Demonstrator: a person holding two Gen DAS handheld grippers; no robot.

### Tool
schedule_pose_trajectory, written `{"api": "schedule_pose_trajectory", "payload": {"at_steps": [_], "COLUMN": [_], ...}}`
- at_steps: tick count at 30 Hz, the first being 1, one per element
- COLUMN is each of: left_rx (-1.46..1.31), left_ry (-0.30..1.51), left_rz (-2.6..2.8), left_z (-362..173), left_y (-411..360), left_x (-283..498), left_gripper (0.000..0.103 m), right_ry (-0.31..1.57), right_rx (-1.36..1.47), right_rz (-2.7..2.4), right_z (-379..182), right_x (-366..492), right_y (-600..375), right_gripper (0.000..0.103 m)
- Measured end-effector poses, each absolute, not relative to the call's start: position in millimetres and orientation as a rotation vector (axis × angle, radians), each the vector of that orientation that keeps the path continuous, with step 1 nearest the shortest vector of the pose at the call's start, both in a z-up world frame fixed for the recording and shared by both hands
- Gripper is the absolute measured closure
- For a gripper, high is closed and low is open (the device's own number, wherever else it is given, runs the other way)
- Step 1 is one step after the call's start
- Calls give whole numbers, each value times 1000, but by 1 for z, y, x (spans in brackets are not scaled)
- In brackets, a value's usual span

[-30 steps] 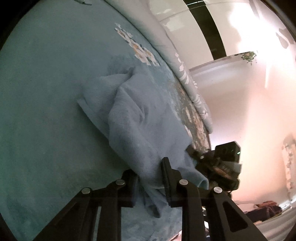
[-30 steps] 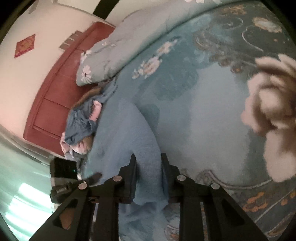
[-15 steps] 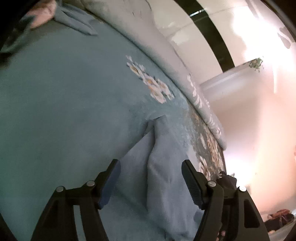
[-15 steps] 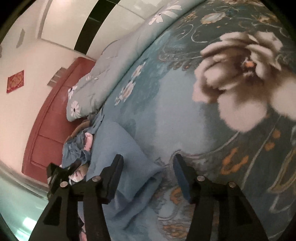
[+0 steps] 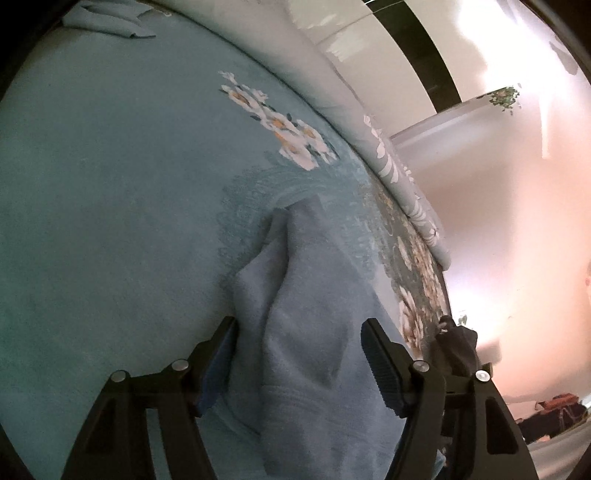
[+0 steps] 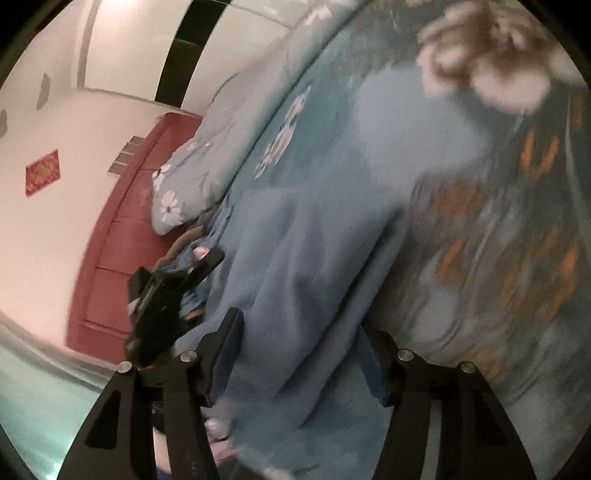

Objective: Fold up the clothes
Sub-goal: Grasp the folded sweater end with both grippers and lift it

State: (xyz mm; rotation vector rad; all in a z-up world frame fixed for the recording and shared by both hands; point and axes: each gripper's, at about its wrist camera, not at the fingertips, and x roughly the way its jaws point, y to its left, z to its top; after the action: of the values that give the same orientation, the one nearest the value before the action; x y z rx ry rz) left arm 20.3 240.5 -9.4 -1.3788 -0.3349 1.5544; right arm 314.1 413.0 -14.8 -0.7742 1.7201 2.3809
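A light blue fleece garment [image 5: 310, 332] lies rumpled and lengthwise on the teal floral bedspread [image 5: 110, 206]. My left gripper [image 5: 299, 350] is open, its jaws wide on either side of the garment's near end, holding nothing. In the right wrist view the same garment [image 6: 303, 266] runs between the open jaws of my right gripper [image 6: 299, 350], which is also empty. The left gripper [image 6: 166, 291] shows there as a dark shape beside the garment. The right gripper [image 5: 454, 343] shows in the left wrist view at the bed's edge.
A folded floral quilt [image 6: 229, 140] lies along the far side of the bed. A pile of other clothes [image 6: 199, 254] sits near the red-brown headboard [image 6: 122, 229]. More blue cloth [image 5: 107, 22] lies at the top left. White walls surround the bed.
Both grippers were shut on the garment a second ago; they have opened and let it go. It now lies on the bed. The right wrist view is blurred from motion.
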Motion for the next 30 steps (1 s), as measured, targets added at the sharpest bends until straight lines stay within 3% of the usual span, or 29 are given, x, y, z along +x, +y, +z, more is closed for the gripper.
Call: {"api": "schedule_pose_trajectory", "payload": {"at_steps": [1, 4, 6, 9, 24, 30], "left_rx": [-1383, -1386, -1384, -1387, -1382, -1383], "left_ry": [-334, -371, -400, -419, -403, -346], "left_rz": [1556, 1569, 1570, 1556, 1481, 1537], "left_z": [-10, -12, -12, -13, -10, -5], "left_y": [240, 232, 228, 221, 199, 203], "left_x": [21, 22, 24, 36, 91, 88], "left_gripper": [56, 67, 71, 74, 75, 59], "right_ry": [1749, 1795, 1792, 1798, 1666, 1673], "right_rx": [-757, -696, -743, -812, -1029, -1012], "right_rz": [2378, 2369, 2371, 2370, 2425, 2409], "right_z": [-16, -18, -19, -21, -8, -15], "right_x": [315, 316, 314, 311, 313, 319], "right_y": [412, 415, 421, 432, 504, 499], "right_gripper": [42, 49, 70, 84, 83, 74]}}
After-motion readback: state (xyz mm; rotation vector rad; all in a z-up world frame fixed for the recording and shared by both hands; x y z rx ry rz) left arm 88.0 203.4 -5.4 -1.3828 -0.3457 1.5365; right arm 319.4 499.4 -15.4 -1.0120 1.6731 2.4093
